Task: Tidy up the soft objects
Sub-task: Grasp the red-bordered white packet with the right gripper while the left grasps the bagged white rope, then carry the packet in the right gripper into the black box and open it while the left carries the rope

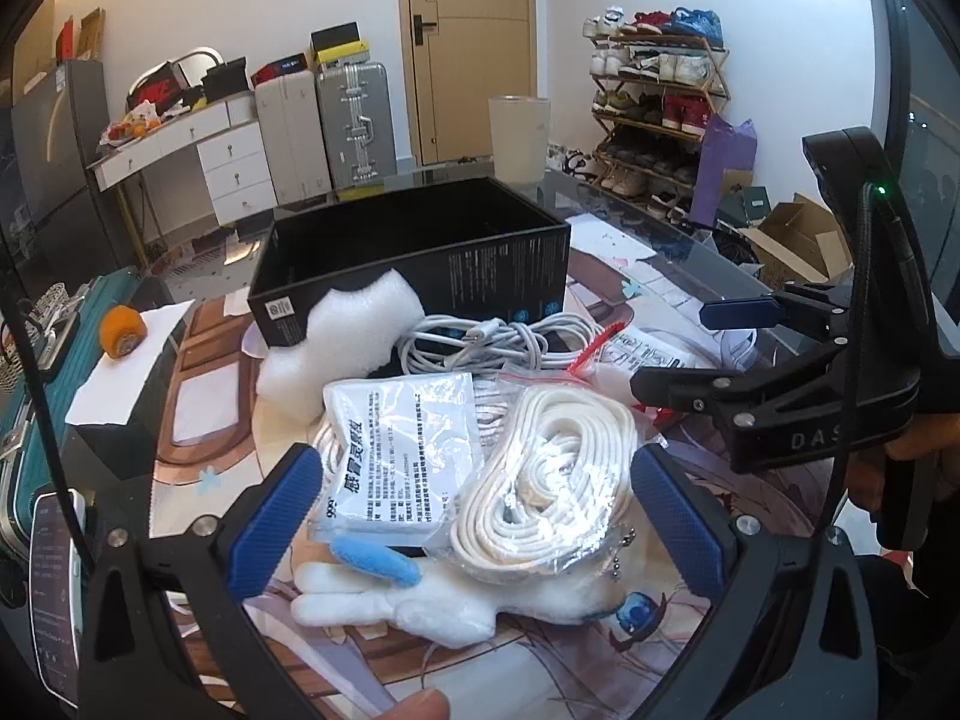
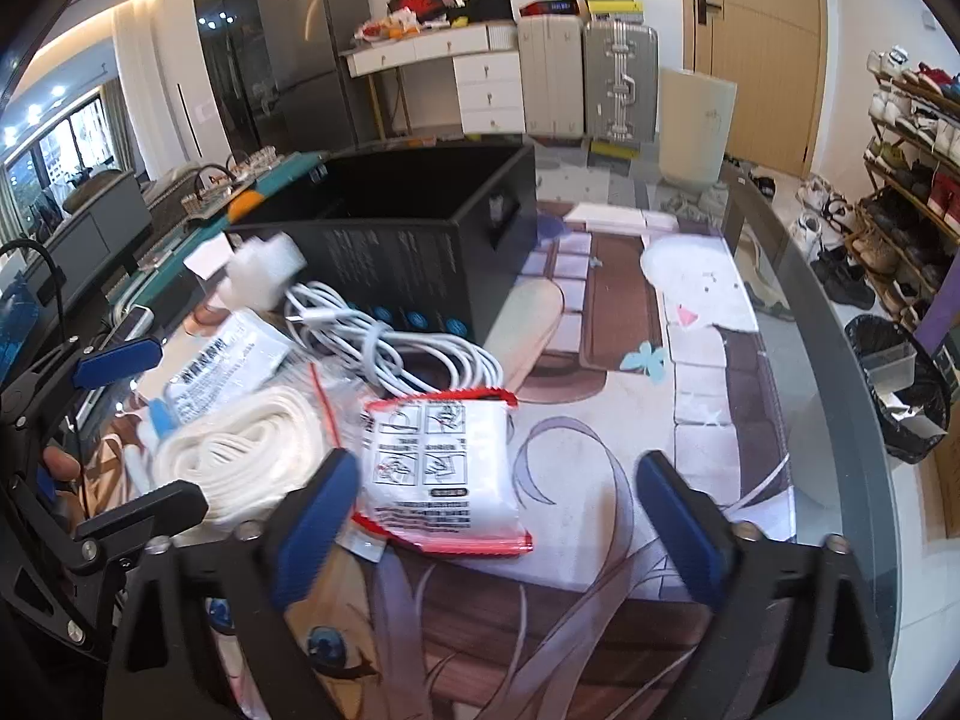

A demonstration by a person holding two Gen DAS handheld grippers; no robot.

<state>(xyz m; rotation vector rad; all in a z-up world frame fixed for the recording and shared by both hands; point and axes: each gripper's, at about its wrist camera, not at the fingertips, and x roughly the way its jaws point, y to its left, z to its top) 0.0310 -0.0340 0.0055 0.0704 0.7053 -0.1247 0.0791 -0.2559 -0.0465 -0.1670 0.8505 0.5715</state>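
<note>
A pile of soft things lies on the printed mat before an open black box (image 1: pixel 414 264) (image 2: pixel 420 234). My left gripper (image 1: pixel 480 516) is open, its jaws either side of a bagged white rope coil (image 1: pixel 540 480) (image 2: pixel 240 456) and a white printed sachet (image 1: pixel 402 456). A white plush with a blue ear (image 1: pixel 384 594) lies under them. White foam (image 1: pixel 336 336), a white cable bundle (image 1: pixel 480 342) (image 2: pixel 396 348) lie behind. My right gripper (image 2: pixel 504 516) is open around a red-edged white packet (image 2: pixel 444 474); it also shows in the left wrist view (image 1: pixel 720 354).
An orange roller (image 1: pixel 123 330) on paper sits at the left by a teal case (image 1: pixel 24 396). A frosted cup (image 1: pixel 519 138) stands behind the box. The glass table edge (image 2: pixel 840 420) runs on the right, with a bin (image 2: pixel 900 384) and shoe rack beyond.
</note>
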